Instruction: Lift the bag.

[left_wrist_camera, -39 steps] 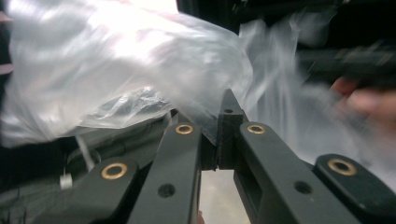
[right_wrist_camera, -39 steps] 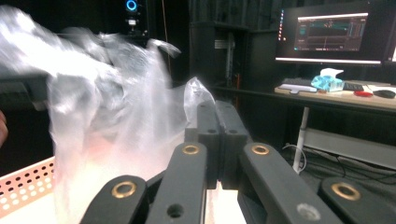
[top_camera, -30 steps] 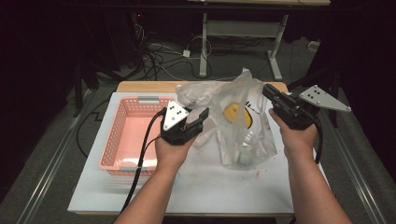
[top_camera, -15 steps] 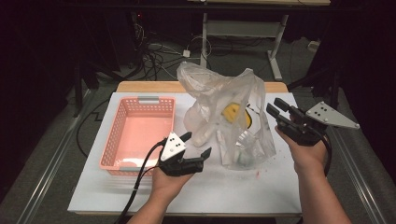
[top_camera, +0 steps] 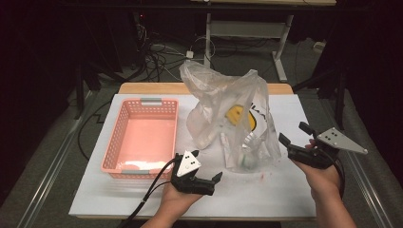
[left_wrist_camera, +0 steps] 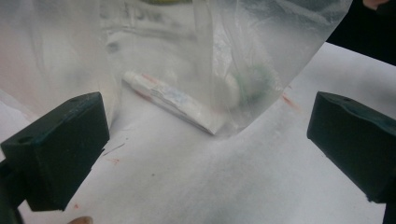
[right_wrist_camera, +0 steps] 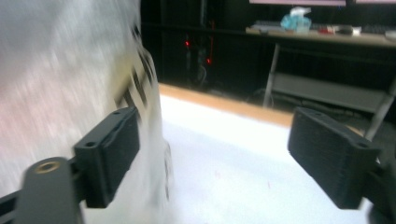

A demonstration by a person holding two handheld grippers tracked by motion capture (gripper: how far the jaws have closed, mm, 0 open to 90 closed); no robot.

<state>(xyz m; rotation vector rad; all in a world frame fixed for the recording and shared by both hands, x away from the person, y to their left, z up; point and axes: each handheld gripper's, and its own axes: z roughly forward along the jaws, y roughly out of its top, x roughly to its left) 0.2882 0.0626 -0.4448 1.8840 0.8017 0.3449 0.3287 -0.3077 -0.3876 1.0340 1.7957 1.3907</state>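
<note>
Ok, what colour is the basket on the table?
Pink, or a light coral. The basket shows best in the high view, left of the plastic bag.

Count of things on the white table [top_camera: 285, 199]

One pink basket [top_camera: 142, 137] sits toward the table's left edge. One clear plastic bag [top_camera: 228, 114] stands near the middle, and at least two things show through it in the left gripper view: one flat white packet [left_wrist_camera: 173, 100] and one white-and-green thing [left_wrist_camera: 247, 81], blurred. Two grippers: the left gripper [top_camera: 209, 182] by the near edge, the right gripper [top_camera: 295, 136] by the right edge.
</note>
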